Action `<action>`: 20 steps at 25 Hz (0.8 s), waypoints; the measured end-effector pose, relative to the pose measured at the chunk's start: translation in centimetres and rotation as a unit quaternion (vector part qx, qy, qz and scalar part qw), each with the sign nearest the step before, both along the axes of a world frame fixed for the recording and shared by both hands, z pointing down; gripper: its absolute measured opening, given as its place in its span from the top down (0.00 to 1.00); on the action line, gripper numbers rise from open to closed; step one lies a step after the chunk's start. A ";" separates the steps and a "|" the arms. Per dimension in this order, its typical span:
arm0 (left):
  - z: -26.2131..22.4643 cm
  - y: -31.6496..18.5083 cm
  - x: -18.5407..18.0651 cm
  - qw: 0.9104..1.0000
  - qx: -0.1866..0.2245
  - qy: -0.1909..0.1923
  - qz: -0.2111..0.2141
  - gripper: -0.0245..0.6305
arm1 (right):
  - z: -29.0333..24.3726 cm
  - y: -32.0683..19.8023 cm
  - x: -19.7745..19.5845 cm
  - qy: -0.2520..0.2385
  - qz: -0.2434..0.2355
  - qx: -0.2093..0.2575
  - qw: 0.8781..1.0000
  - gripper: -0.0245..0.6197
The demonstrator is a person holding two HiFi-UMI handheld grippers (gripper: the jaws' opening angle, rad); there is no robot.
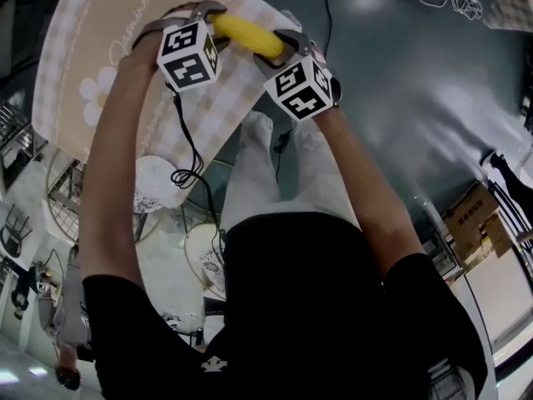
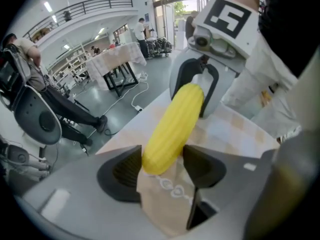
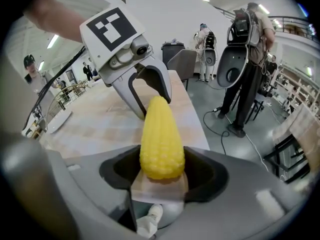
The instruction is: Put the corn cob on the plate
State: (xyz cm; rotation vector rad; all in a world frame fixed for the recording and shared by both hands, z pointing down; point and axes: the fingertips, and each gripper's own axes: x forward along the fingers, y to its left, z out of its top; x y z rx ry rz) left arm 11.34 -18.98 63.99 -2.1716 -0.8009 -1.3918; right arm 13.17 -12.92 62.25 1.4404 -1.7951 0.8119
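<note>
A yellow corn cob (image 1: 246, 36) lies across the near edge of a table with a beige checked cloth (image 1: 100, 65). My left gripper (image 1: 185, 15) is shut on its left end and my right gripper (image 1: 279, 50) on its right end. In the left gripper view the cob (image 2: 175, 126) runs from my left gripper (image 2: 162, 169) to the right gripper (image 2: 200, 89) at its far end. The right gripper view shows the cob (image 3: 160, 139) end-on between both pads of the right gripper (image 3: 161, 171), with the left gripper (image 3: 145, 91) behind. A white plate (image 1: 158, 183) sits to the left, also seen as a white plate (image 3: 59, 122).
A black cable (image 1: 187, 152) hangs from the left gripper past the table edge. Cardboard boxes (image 1: 479, 223) stand on the grey floor at the right. Standing people (image 3: 252, 59), another table (image 2: 115, 59) and a grey chair (image 2: 35, 119) fill the hall around.
</note>
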 end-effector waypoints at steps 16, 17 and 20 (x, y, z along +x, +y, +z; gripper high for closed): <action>-0.8 -0.2 -2.3 0.998 0.013 -0.045 -0.032 0.57 | -2.0 -0.2 -1.0 -0.006 -0.044 0.014 0.999 0.57; -1.1 -0.3 -2.6 0.998 0.015 -0.045 -0.037 0.58 | -2.1 -0.3 -1.2 -0.006 -0.050 0.015 0.999 0.57; -1.7 -0.6 -3.9 0.997 0.019 -0.046 -0.053 0.58 | -2.7 -0.8 -2.3 -0.006 -0.072 0.017 0.997 0.57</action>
